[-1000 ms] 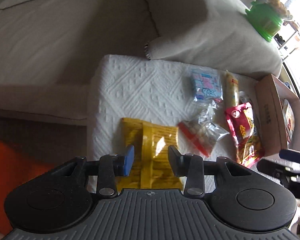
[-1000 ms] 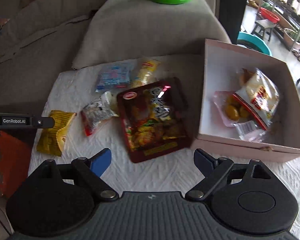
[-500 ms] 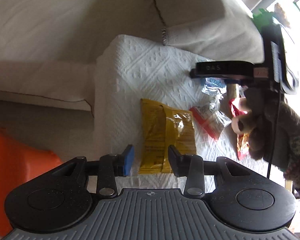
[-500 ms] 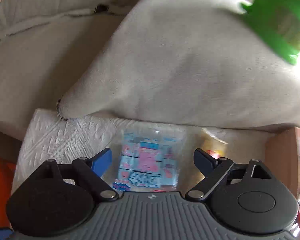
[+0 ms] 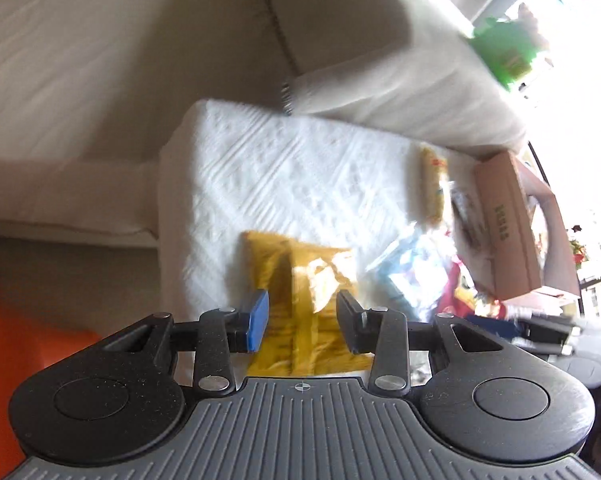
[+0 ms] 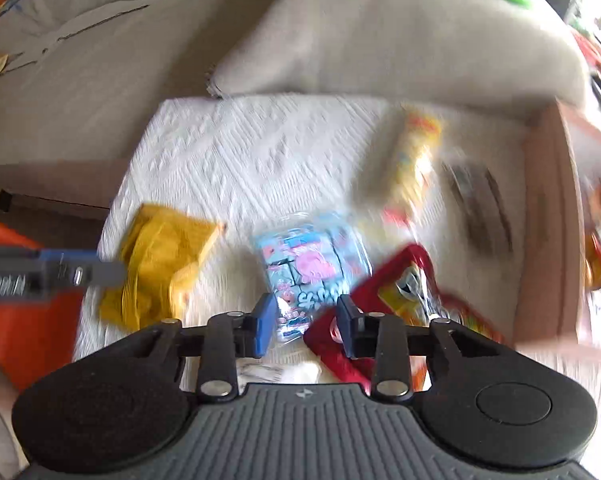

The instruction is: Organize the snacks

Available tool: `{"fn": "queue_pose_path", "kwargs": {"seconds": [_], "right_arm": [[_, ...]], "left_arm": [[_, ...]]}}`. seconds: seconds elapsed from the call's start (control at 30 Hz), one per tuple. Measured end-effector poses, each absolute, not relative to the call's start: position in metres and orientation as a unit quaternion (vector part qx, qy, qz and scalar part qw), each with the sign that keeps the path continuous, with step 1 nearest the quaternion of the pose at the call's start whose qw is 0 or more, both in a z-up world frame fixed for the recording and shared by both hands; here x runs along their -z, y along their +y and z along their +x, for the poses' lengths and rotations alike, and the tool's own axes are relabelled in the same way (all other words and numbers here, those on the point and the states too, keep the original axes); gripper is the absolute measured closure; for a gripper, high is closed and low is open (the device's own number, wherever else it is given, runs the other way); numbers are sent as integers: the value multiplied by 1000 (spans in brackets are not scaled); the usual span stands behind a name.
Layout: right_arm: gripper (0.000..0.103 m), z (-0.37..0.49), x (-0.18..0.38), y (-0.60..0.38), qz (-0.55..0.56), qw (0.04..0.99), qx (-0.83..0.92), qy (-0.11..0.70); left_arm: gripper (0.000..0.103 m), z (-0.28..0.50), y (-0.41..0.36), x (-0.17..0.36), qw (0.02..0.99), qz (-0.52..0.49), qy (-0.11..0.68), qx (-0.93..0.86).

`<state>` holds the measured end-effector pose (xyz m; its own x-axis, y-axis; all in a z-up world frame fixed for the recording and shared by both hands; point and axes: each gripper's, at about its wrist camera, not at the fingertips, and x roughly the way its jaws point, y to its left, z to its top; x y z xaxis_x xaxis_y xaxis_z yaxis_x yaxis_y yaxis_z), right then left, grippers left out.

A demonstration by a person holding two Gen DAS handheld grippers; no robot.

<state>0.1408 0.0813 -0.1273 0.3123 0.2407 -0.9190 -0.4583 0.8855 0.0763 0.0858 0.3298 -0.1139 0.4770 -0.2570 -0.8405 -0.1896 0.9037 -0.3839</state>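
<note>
Two packets sit right at my claws. The light-blue snack pack point(image 6: 312, 268) lies flat on the white paper towel point(image 6: 260, 152), and its near end reaches in between the fingers of my right gripper point(image 6: 306, 322). The jaws there stand close around that end, yet motion blur keeps me from telling whether the pads actually press it. Just right of it, touching or overlapping its edge, is a red snack bag point(image 6: 404, 296), part of it under my right finger. The yellow packet point(image 5: 304, 292) lies in front of my left gripper point(image 5: 302, 320), seen through the gap; those jaws are apart with nothing between the pads, and I hover above it. In the right view that same yellow packet point(image 6: 160, 264) sits near the towel's left edge, with my left gripper's finger over its left side. Farther back a long yellow-and-white wrapper point(image 6: 412, 160) lies near the cardboard box point(image 6: 548, 220), which stands on the towel's right side with more snacks inside, blurred. Behind the towel is a beige cushion point(image 6: 380, 32) with a green container point(image 5: 504, 52) on top.
</note>
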Motion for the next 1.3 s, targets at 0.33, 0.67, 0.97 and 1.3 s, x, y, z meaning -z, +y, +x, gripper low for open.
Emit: {"fn": "queue_pose_path", "kwargs": {"seconds": [0.33,0.67,0.97,1.3], "right_arm": [[48,92,132,15,-120,808,-176,550],[39,110,131,-15,-120,833,-153,517],[22,147,119,32,-102,817,-268,500],[22,158,167,117,-184,806,-279,488]], "left_arm": [[61,58,248,120,786,-206,580,64],[61,24,228,154,726,-331,602,8],[61,43,261,147,778,-279,560,-62],[61,19,279,152,769,-266,581,-35]]}}
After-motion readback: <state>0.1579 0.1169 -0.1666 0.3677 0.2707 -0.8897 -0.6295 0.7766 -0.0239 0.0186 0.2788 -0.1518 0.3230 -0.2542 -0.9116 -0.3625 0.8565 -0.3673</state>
